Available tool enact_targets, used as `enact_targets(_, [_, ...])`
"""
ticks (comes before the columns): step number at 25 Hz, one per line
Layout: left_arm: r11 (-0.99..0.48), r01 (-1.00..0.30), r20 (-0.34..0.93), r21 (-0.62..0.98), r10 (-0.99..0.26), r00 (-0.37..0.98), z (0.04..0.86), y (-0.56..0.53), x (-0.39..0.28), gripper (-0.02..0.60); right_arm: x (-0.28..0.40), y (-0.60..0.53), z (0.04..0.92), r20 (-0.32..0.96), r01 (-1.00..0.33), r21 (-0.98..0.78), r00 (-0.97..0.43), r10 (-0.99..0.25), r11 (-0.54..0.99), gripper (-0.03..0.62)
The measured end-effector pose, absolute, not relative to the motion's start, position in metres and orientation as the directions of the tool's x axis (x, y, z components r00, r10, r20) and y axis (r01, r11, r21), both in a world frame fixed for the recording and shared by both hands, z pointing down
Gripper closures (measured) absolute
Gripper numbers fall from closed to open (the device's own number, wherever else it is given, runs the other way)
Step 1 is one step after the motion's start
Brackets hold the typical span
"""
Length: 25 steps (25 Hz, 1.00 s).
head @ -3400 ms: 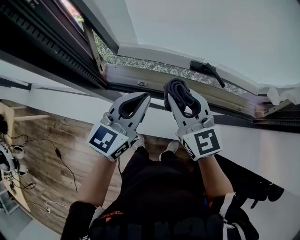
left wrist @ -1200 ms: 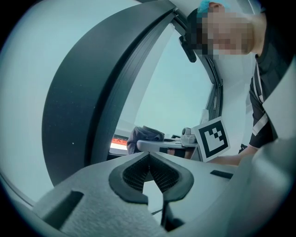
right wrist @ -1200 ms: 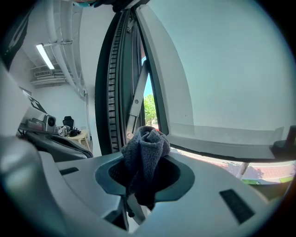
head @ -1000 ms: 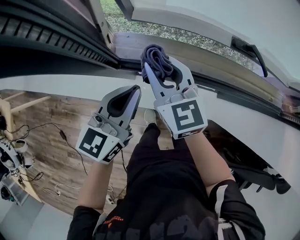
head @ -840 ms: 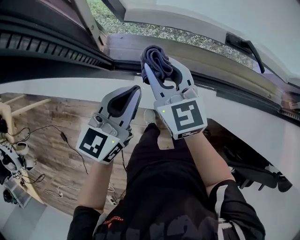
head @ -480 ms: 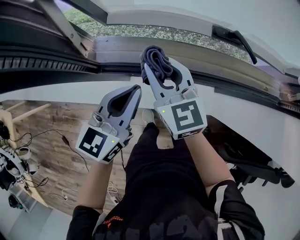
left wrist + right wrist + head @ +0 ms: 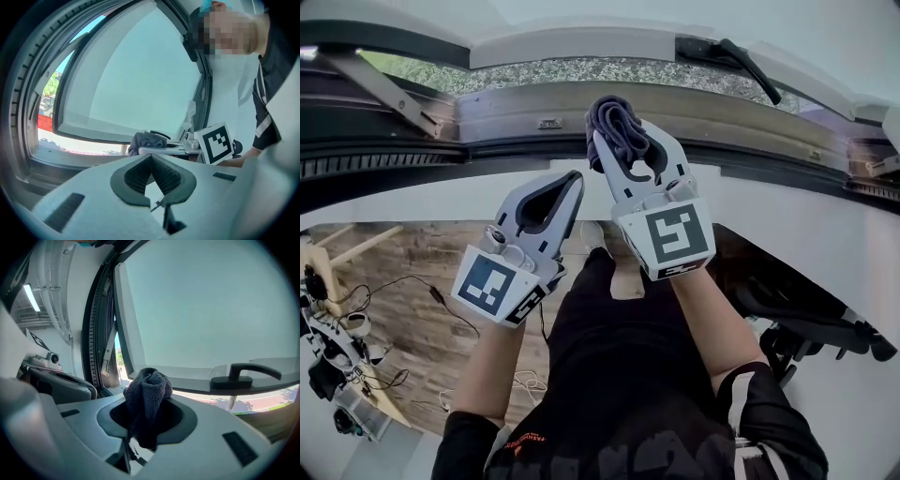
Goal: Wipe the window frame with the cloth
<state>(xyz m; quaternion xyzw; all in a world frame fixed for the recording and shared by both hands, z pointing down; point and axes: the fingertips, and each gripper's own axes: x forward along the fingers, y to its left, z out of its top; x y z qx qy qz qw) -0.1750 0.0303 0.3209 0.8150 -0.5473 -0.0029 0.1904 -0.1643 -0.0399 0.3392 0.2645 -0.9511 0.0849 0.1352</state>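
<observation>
In the head view, my right gripper (image 7: 623, 139) is shut on a bunched dark grey cloth (image 7: 615, 114). The cloth overlaps the grey lower rail of the window frame (image 7: 516, 101); I cannot tell whether it touches. The right gripper view shows the cloth (image 7: 149, 391) standing up between the jaws, with the open sash (image 7: 206, 301) beyond it. My left gripper (image 7: 570, 184) is lower and to the left, shut with nothing in it, in front of the white wall under the frame. In the left gripper view its jaws (image 7: 151, 158) meet, and the cloth (image 7: 146, 140) shows beyond them.
A black window handle (image 7: 729, 54) sits on the open sash at the upper right, and the same handle (image 7: 244, 374) is just right of the cloth. A metal hinge arm (image 7: 386, 82) crosses the opening at the left. Cables (image 7: 356, 328) lie on the wooden floor below.
The head view has swung, so the frame now runs level across the top. The right gripper still holds the cloth by the lower rail. The left gripper has kept its place.
</observation>
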Motion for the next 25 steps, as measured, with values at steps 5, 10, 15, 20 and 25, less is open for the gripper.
enact_targets(5, [-0.361,-0.879,0.208,0.310,-0.877,0.433,0.321,0.019,-0.152,0.560,-0.137,-0.051,0.338,0.301,-0.557,-0.090,-0.805,-0.511,0.825,0.487])
enact_targets(10, [-0.392,-0.867,0.211,0.307,-0.861,0.463,0.320,0.009,-0.129,0.561,-0.110,-0.062,0.338,0.304,-0.585,-0.084,-0.786,-0.538,0.807,0.487])
enact_targets(15, [-0.420,-0.855,0.215,0.305,-0.844,0.491,0.319,-0.002,-0.106,0.561,-0.084,-0.072,0.338,0.301,-0.610,-0.081,-0.769,-0.564,0.788,0.487])
enact_targets(20, [-0.447,-0.842,0.220,0.302,-0.827,0.518,0.318,-0.011,-0.084,0.561,-0.059,-0.081,0.337,0.301,-0.632,-0.082,-0.753,-0.585,0.770,0.487])
enact_targets(25, [-0.475,-0.828,0.224,0.298,-0.809,0.544,0.316,-0.021,-0.060,0.560,-0.031,-0.092,0.336,0.302,-0.660,-0.085,-0.731,-0.612,0.746,0.487])
